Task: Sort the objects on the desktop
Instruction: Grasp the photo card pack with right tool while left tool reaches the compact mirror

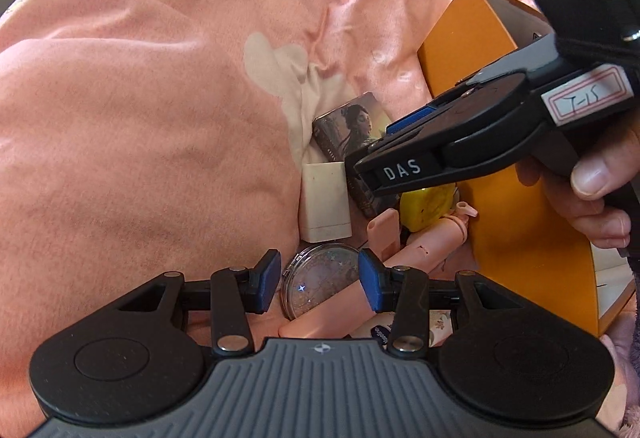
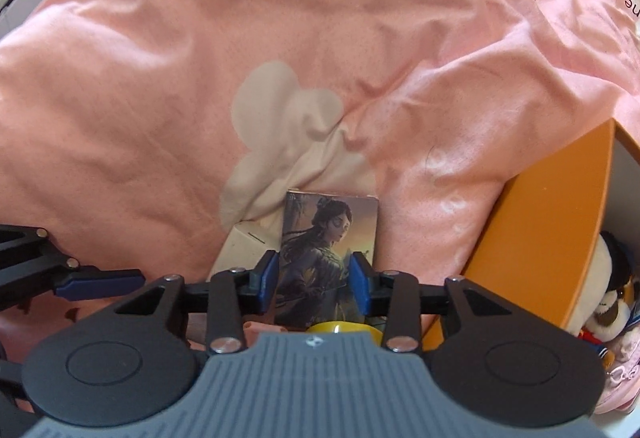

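Fingers of the right hand-held gripper (image 2: 313, 280) sit either side of the small illustrated box with a woman's portrait (image 2: 320, 258), low centre of the right wrist view. The blue pads (image 2: 267, 280) look right at the box's edges, but whether they are truly pressing it I cannot tell. In the left wrist view the same gripper reaches in from the right of the frame over the clutter.

The left hand-held gripper (image 1: 319, 282) hangs open and empty, its jaws wide apart above the round clear glittery compact (image 1: 320, 280), lower centre of its frame. Just beside that lie a white rectangular block (image 1: 325, 202), a pink flat case (image 1: 384, 234) and a yellow rounded object (image 1: 426, 208), all on the rumpled pink bedsheet (image 1: 160, 98). The orange cardboard box (image 1: 460, 50) stands open at right, with a plush toy (image 2: 608, 302) inside it.

Risks, as I judge them: the portrait box leans against soft fabric, so a shallow pinch on its edges could let it twist or slip out on the lift. The two grippers are close together, and a careless move could knock one into the other or scatter the neighbouring pieces.
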A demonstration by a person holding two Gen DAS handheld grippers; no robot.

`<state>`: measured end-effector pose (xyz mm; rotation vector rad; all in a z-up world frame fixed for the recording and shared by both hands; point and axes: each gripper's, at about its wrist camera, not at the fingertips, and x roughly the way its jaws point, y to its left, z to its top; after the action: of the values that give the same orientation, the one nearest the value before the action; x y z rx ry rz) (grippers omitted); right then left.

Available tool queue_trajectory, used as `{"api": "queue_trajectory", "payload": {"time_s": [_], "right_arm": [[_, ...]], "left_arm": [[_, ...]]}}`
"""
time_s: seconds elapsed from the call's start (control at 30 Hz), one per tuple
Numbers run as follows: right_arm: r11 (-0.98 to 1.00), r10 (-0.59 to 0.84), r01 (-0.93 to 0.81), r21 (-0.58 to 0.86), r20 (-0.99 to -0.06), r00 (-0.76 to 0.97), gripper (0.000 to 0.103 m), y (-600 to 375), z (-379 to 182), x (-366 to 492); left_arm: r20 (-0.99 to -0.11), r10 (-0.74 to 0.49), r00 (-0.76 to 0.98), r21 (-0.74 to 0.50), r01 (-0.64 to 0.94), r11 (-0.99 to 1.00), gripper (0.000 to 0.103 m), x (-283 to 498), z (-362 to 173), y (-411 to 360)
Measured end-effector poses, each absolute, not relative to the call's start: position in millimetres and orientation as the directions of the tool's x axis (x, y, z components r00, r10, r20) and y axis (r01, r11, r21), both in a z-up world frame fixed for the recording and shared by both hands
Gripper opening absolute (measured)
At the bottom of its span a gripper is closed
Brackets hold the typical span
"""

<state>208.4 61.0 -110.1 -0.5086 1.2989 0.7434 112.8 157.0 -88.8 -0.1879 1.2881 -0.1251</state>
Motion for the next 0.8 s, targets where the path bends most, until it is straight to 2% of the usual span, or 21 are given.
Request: {"api": "queue_trajectory", "payload": {"time_s": [0.4,0.57,0.8], "right_arm": [[0.587,0.113,-0.804,-0.091,-0.975,0.193,0.053,79.0,-123.0,189.7],[0.572,0.080,-0.812,-0.120,-0.976,0.200,0.066,72.7,-126.6,178.4],[0.592,0.045,-0.791,-0.153,-0.974,0.222,0.065,76.2,-140.0,177.7]], "left_arm": [[-0.937,-0.228,0.263,-0.242,-0.020,0.970,0.049,114.0,-91.3,167.0],[-0.935,-0.234,0.265,-0.248,-0.018,0.969,0.049,111.8,-91.1,170.6],[-0.935,-0.234,0.267,-0.249,-0.022,0.968,0.049,107.0,-94.1,176.1]]}}
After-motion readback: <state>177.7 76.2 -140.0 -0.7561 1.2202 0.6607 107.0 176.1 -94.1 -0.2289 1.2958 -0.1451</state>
